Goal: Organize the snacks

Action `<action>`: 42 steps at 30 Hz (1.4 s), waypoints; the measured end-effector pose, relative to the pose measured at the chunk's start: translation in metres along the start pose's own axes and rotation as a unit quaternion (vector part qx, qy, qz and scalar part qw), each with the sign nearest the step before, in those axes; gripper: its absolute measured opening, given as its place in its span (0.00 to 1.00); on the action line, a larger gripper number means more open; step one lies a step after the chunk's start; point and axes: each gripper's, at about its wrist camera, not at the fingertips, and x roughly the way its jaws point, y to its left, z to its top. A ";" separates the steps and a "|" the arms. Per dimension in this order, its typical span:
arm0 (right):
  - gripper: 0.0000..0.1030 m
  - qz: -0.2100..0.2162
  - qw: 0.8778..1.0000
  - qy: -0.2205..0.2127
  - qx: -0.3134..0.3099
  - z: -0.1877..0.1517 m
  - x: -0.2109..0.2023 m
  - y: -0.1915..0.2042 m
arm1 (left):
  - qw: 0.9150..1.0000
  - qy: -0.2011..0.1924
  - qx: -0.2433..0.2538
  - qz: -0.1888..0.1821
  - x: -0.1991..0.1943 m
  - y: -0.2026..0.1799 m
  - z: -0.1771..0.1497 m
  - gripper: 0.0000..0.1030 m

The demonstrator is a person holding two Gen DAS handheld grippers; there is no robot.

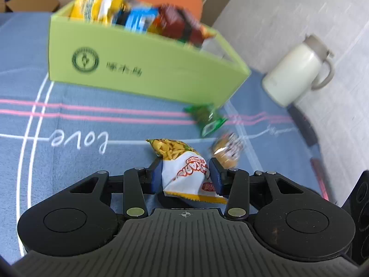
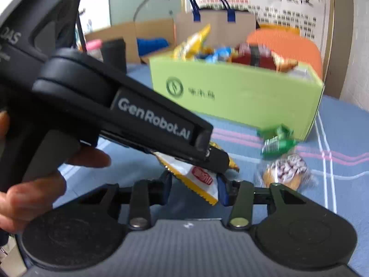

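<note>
My left gripper (image 1: 185, 173) is shut on a white and yellow snack packet (image 1: 182, 166), held above the blue cloth. In the right wrist view the left gripper's body (image 2: 138, 115) crosses in front, and the same packet (image 2: 198, 180) hangs between my right gripper's (image 2: 194, 189) blue pads, which stand apart around it. A green box (image 1: 143, 69) holding several snack bags sits ahead, and it also shows in the right wrist view (image 2: 242, 97). A green packet (image 1: 205, 118) and a clear-wrapped round pastry (image 1: 227, 150) lie on the cloth by the box's near right corner.
A cream lidded jug (image 1: 297, 71) stands on the floor to the right of the table. An orange chair (image 2: 288, 46), a paper bag with blue handles (image 2: 214, 20) and cardboard boxes (image 2: 138, 37) stand behind the green box. The blue cloth (image 1: 92, 120) carries pink and white lines.
</note>
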 end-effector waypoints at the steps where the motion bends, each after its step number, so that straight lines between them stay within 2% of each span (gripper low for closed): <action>1: 0.48 -0.008 1.000 -0.013 -0.010 0.009 -0.004 -0.001 | 1.000 -0.014 0.007 -0.001 -0.005 -0.006 0.007 0.22; 5: 0.52 -0.039 0.997 -0.061 -0.038 0.056 -0.007 -0.024 | 0.997 -0.064 0.053 -0.002 -0.011 -0.038 0.059 0.23; 9: 0.52 -0.059 0.995 -0.072 -0.028 0.101 0.017 -0.068 | 0.993 -0.085 0.083 0.010 0.016 -0.061 0.120 0.24; 12: 0.52 -0.061 0.997 -0.051 -0.002 0.115 0.047 -0.102 | 0.993 -0.069 0.090 0.026 0.056 -0.063 0.154 0.26; 15: 0.55 -0.047 0.998 -0.030 0.020 0.111 0.072 -0.122 | 0.994 -0.046 0.087 0.037 0.089 -0.053 0.166 0.27; 17: 0.58 -0.044 0.998 -0.036 0.025 0.107 0.073 -0.127 | 0.994 -0.049 0.088 0.030 0.097 -0.045 0.166 0.31; 18: 0.62 -0.045 0.998 -0.047 0.026 0.106 0.068 -0.128 | 0.994 -0.056 0.091 0.022 0.093 -0.043 0.165 0.33; 20: 0.71 -0.053 0.996 -0.074 0.025 0.103 0.049 -0.128 | 0.993 -0.079 0.092 0.010 0.075 -0.040 0.160 0.54; 21: 0.74 -0.058 0.994 -0.087 0.022 0.100 0.036 -0.128 | 0.991 -0.094 0.092 0.010 0.063 -0.040 0.155 0.59; 23: 0.82 -0.068 0.992 -0.105 0.025 0.090 0.011 -0.127 | 0.988 -0.119 0.102 0.005 0.039 -0.042 0.144 0.62; 24: 0.91 -0.072 0.991 -0.109 0.027 0.082 0.000 -0.126 | 0.986 -0.128 0.105 0.000 0.027 -0.042 0.137 0.63; 27: 0.90 -0.074 0.993 -0.081 0.031 0.052 -0.015 -0.122 | 0.986 -0.132 0.102 -0.014 0.005 -0.036 0.113 0.66; 29: 0.90 -0.075 0.996 -0.051 0.027 0.038 -0.009 -0.120 | 0.989 -0.113 0.098 -0.016 0.005 -0.033 0.096 0.67; 33: 0.90 -0.060 0.998 -0.004 0.033 0.018 0.006 -0.109 | 0.996 -0.043 0.080 0.000 0.035 -0.027 0.070 0.63; 37: 0.89 -0.047 0.999 0.018 0.018 0.016 0.032 -0.098 | 0.999 0.022 0.032 -0.017 0.068 -0.014 0.068 0.51; 38: 0.87 -0.045 0.999 0.024 0.016 0.017 0.038 -0.098 | 0.999 0.027 0.026 -0.020 0.073 -0.013 0.069 0.48; 40: 0.74 -0.041 0.998 0.035 0.010 0.017 0.050 -0.098 | 0.999 0.032 0.021 -0.014 0.080 -0.011 0.072 0.48; 42: 0.67 -0.039 0.998 0.046 0.010 0.017 0.063 -0.099 | 0.999 0.036 0.025 -0.008 0.087 -0.010 0.072 0.47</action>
